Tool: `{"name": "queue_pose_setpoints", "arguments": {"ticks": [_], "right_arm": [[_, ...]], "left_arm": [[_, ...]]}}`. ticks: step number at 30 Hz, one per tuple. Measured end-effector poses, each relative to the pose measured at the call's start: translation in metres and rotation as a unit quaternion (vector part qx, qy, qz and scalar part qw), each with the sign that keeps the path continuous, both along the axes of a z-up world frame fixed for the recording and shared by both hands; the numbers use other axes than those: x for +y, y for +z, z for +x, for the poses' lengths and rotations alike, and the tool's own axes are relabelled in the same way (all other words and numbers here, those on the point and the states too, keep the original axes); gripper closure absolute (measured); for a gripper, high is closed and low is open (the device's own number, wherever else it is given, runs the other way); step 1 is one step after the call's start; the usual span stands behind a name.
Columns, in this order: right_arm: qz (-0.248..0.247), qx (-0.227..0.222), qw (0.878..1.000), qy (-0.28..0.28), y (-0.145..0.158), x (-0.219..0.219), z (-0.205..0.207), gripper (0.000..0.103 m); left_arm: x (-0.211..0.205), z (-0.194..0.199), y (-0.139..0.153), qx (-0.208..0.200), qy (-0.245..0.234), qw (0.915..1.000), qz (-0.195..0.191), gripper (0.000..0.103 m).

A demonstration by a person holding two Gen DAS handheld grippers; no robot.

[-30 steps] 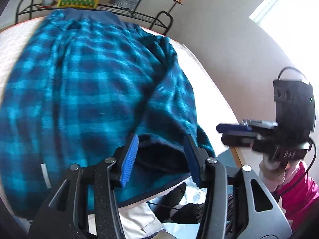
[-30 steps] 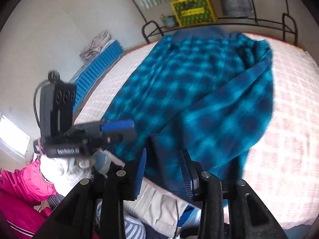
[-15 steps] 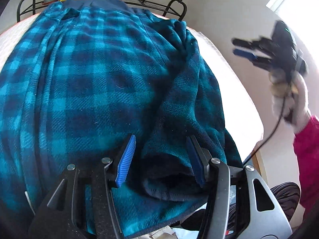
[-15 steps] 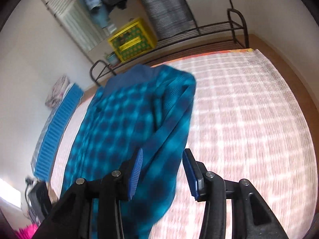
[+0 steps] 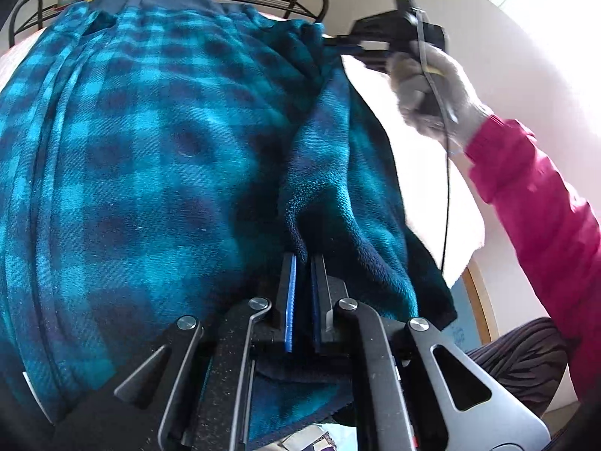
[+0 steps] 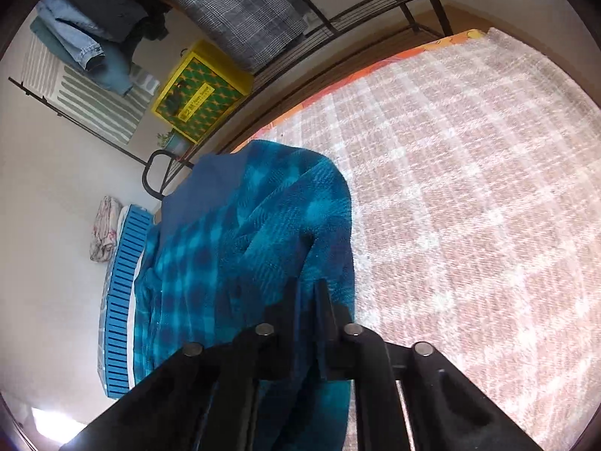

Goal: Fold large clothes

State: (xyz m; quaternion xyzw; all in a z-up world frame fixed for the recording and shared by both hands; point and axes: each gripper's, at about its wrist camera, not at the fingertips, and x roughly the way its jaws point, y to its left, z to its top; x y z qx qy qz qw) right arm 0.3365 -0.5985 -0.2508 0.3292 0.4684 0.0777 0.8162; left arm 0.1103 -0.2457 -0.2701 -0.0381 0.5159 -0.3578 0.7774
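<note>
A large teal and navy plaid fleece garment (image 5: pixel 150 143) lies spread on a bed. My left gripper (image 5: pixel 302 259) is shut on a dark edge fold of it near the bed's near end. My right gripper (image 6: pixel 305 285) is shut on the garment's (image 6: pixel 263 233) right edge further up. In the left wrist view the right gripper (image 5: pixel 338 43) shows at the top right, held by a gloved hand (image 5: pixel 432 86) with a pink sleeve, its tips at the fabric.
A pink and white checked bedspread (image 6: pixel 469 188) covers the bed to the right of the garment. A black metal rack (image 6: pixel 375 11) with a yellow box (image 6: pixel 199 90) and hanging clothes stands behind the bed. A blue slatted mat (image 6: pixel 120 300) lies on the left.
Both grippers were open and have shut on the garment's right edge. The right gripper has moved up along that edge, away from the left one.
</note>
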Motion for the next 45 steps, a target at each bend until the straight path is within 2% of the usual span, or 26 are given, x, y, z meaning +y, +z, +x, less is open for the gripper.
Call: {"name": "queue_pose_setpoints", "arguments": {"ticks": [4,9,14,17,20,23,27,30,32,33,34,35,39,41,43,45], "right_arm": [[-0.022,-0.014,1.0,0.0,0.016,0.005,-0.003,0.103],[-0.056,-0.052,0.997,0.008,0.061,0.017,-0.013,0.103],[-0.116,-0.086,0.989,0.045,0.105,0.062,-0.005,0.103],[-0.164,-0.091,0.978,0.089,0.114,0.106,0.009,0.103],[-0.191,-0.081,0.97,0.129,0.101,0.148,0.031,0.103],[-0.207,-0.061,0.964,0.155,0.073,0.177,0.053,0.103],[-0.234,-0.024,0.955,0.178,0.028,0.202,0.072,0.103],[-0.232,0.003,0.955,0.185,0.002,0.202,0.081,0.103],[-0.23,-0.006,0.956,0.184,0.007,0.198,0.077,0.102],[-0.226,-0.008,0.957,0.181,0.012,0.195,0.074,0.093],[-0.218,-0.011,0.959,0.179,0.021,0.19,0.069,0.081],[-0.21,-0.021,0.961,0.177,0.033,0.185,0.06,0.078],[-0.183,-0.052,0.966,0.174,0.079,0.164,0.006,0.076],[-0.179,-0.063,0.966,0.176,0.097,0.15,-0.036,0.073],[-0.176,-0.064,0.966,0.18,0.106,0.14,-0.081,0.073],[-0.159,-0.053,0.969,0.184,0.103,0.132,-0.122,0.073]], "left_arm": [[-0.002,-0.009,0.007,-0.008,-0.01,0.9999,-0.01,0.099],[-0.002,-0.019,0.016,-0.011,-0.018,0.9992,-0.033,0.099],[0.002,-0.028,0.018,-0.001,-0.026,0.9981,-0.055,0.099],[0.007,-0.033,0.018,0.004,-0.03,0.9975,-0.065,0.099],[0.013,-0.032,0.013,0.015,-0.025,0.9972,-0.068,0.099],[0.021,-0.027,0.005,0.022,-0.013,0.9975,-0.066,0.1],[0.027,-0.019,-0.006,0.038,-0.001,0.9972,-0.065,0.1],[0.025,-0.015,-0.013,0.042,0.0,0.9974,-0.059,0.1],[0.025,-0.014,-0.015,0.045,0.0,0.9972,-0.059,0.099],[0.025,-0.013,-0.014,0.046,0.0,0.9972,-0.06,0.099],[0.025,-0.011,-0.013,0.046,-0.001,0.9972,-0.06,0.099],[0.026,-0.011,-0.012,0.044,0.0,0.9974,-0.058,0.099],[0.045,-0.011,-0.003,0.04,0.018,0.9973,-0.058,0.089],[0.056,-0.01,0.002,0.038,0.027,0.9968,-0.066,0.073],[0.066,-0.01,0.008,0.034,0.043,0.9958,-0.073,0.067],[0.071,-0.008,0.01,0.041,0.052,0.9945,-0.082,0.065]]}}
